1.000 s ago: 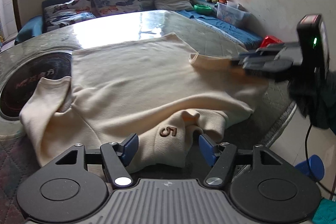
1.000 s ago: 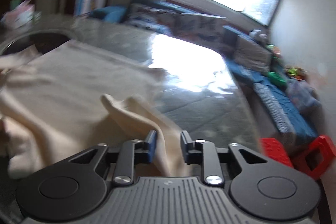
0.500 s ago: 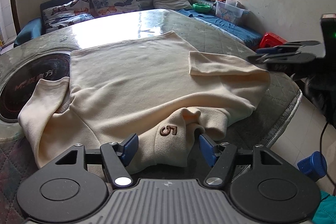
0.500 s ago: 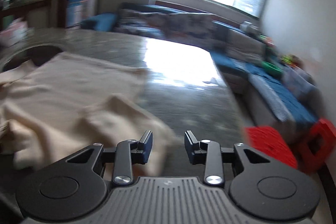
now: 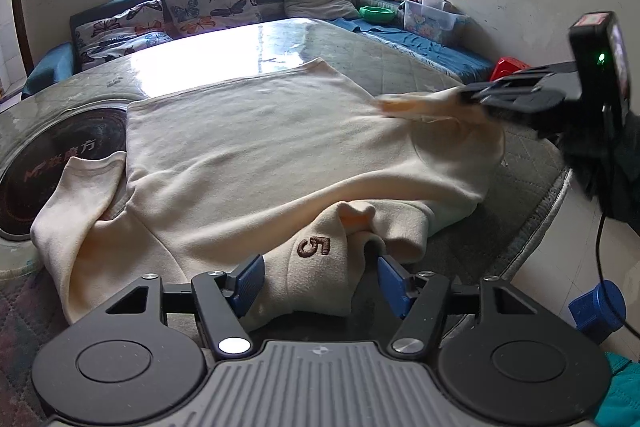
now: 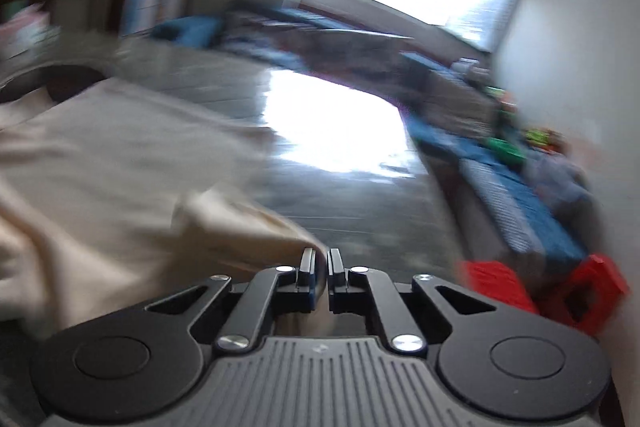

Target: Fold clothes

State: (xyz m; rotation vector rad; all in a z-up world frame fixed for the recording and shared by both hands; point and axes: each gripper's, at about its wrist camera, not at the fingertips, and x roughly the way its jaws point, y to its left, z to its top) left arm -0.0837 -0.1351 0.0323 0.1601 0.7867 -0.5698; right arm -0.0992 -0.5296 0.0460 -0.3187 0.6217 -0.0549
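Half a second back the right gripper (image 6: pixel 322 259) hung off the table edge with parted jaws and the sleeve (image 5: pixel 424 105) lay flat on the sweatshirt; now its jaws have just snapped together on that sleeve's edge, and the cuff end stands lifted off the cloth. From the left wrist view the pinch shows side-on: the right gripper (image 5: pixel 466 98) reaches in from the right with the pale sleeve stretched out of its tips toward the middle of the garment. That view also shows the whole cream sweatshirt (image 5: pixel 260 155) spread on the round glass-topped table (image 5: pixel 360 43), its other sleeve hanging over a dark round inset (image 5: pixel 60 155) at the left, which the blurred right wrist view barely gives. The left gripper (image 5: pixel 318 273) is wide open, its blue pads either side of a bunched fold bearing a brown embroidered 5 (image 5: pixel 314 247), not pressing it. Only the right wrist view shows cloth running between its own closed pads. Around stand a blue sofa with butterfly cushions (image 5: pixel 208 3), a clear storage box (image 5: pixel 428 21), a red stool (image 6: pixel 592 287) and a blue cap-like object (image 5: pixel 598 307) on the floor.
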